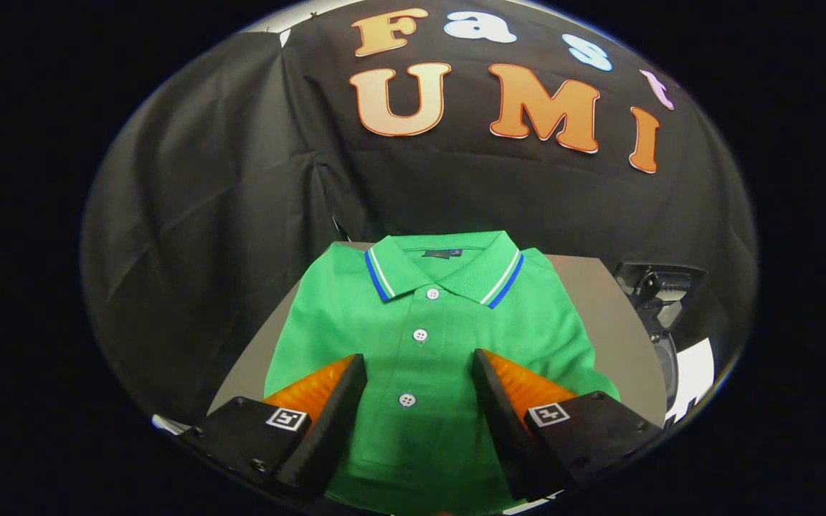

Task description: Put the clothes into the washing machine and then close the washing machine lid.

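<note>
A: Where is the gripper (419,358)?
B: Above a green polo shirt (427,337) lying flat on a grey table (610,315), fingers spread, the button placket between them.

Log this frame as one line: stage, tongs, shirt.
stage: approach | tongs: open, over the shirt, nothing gripped | shirt: green polo, flat on table, collar on far side

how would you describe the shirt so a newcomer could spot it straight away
Start from the grey tabletop in front of the black cloth wall. Lying flat on it, collar away from the gripper, is the green short-sleeved polo shirt, its button placket running between the open jaws. Its green knit, white buttons and the blue and white stripes edging its collar set it apart from the dark gear beside the table.
</note>
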Demonstrator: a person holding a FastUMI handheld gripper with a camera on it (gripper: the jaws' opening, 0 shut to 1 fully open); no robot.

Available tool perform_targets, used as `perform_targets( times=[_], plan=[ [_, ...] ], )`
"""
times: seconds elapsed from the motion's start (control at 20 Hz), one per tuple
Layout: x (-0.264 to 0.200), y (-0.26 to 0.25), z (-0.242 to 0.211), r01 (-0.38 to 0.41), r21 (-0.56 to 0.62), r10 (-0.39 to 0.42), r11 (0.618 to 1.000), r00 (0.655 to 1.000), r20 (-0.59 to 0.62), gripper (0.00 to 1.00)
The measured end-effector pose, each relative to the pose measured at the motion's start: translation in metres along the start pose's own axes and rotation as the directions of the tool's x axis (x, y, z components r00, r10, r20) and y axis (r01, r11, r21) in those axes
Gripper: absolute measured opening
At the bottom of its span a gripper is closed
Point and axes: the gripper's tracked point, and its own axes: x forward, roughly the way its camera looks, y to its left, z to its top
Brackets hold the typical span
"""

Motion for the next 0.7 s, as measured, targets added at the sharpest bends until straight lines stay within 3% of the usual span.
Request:
perform_targets(
  times=[0.05, 0.15, 0.35, 0.45, 0.55, 0.7],
  plan=[
    [0.003, -0.001, 0.001, -0.01, 0.004, 0.01, 1.0, 1.0, 0.006, 0.95],
    [0.003, -0.001, 0.001, -0.025, 0.002, 0.025, 1.0, 0.999, 0.023, 0.79],
    [0.004, -0.006, 0.001, -0.089, 0.055, 0.089, 0.995, 0.996, 0.016, 0.37],
    [0.003, -0.009, 0.002, -0.109, 0.024, 0.109, 0.994, 0.994, 0.016, 0.25],
    [0.001, -0.011, 0.003, -0.111, -0.01, 0.111, 0.994, 0.993, 0.05, 0.2],
    [-0.002, -0.01, 0.011, -0.151, 0.036, 0.145, 0.988, 0.978, 0.149, 0.15]
  ],
)
